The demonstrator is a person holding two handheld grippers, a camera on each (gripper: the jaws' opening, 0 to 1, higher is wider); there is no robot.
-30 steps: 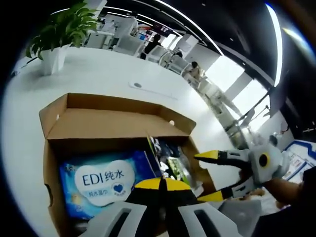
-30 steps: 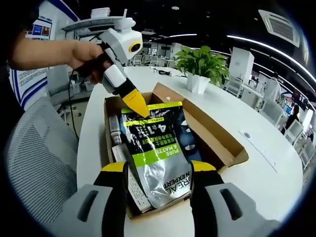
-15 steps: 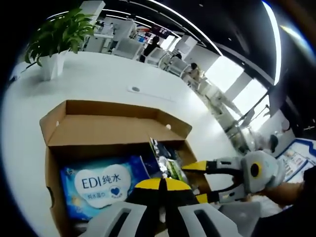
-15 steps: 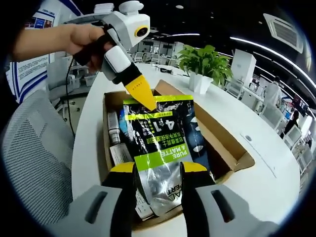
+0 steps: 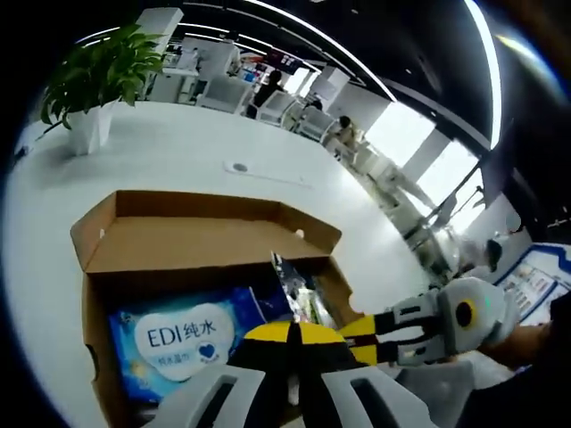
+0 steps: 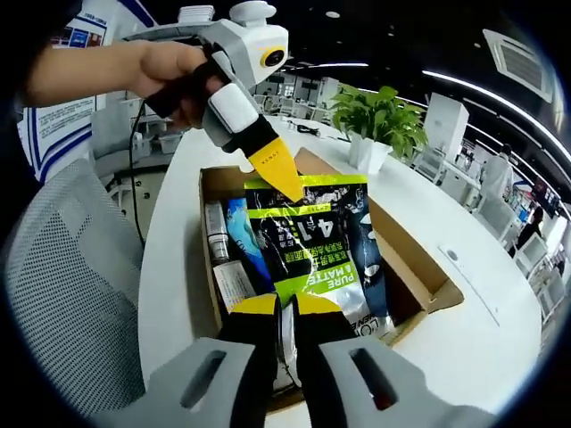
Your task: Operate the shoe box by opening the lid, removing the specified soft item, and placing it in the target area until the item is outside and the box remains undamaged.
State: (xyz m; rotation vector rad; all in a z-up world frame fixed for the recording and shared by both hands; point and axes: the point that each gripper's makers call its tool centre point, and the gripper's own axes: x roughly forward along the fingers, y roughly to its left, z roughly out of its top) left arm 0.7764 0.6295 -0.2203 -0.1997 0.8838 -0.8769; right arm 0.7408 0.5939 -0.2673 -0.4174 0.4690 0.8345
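Observation:
An open cardboard shoe box [image 5: 94,294] [image 6: 423,283] sits on a white table, its lid folded back. Inside lie a blue wipes pack [image 5: 178,343] [image 6: 239,234] and a black, green and silver soft pouch [image 6: 312,245], which in the left gripper view is seen edge-on [image 5: 299,290]. My right gripper [image 6: 285,308] [image 5: 366,332] is shut on the pouch's near end and holds it tilted above the box. My left gripper [image 5: 294,332] [image 6: 275,171] is shut, held by a hand, with its yellow tip at the pouch's far edge.
A potted plant [image 5: 94,85] [image 6: 379,120] stands on the round white table [image 5: 205,152] [image 6: 482,339] beyond the box. A grey mesh chair [image 6: 62,267] is beside the table edge. A white tube [image 6: 216,232] lies along the box wall. Desks and people fill the background.
My right gripper's jaws have gone from open around the pouch to shut on its near end, and the pouch now stands higher. The left gripper stayed shut at the pouch's far edge.

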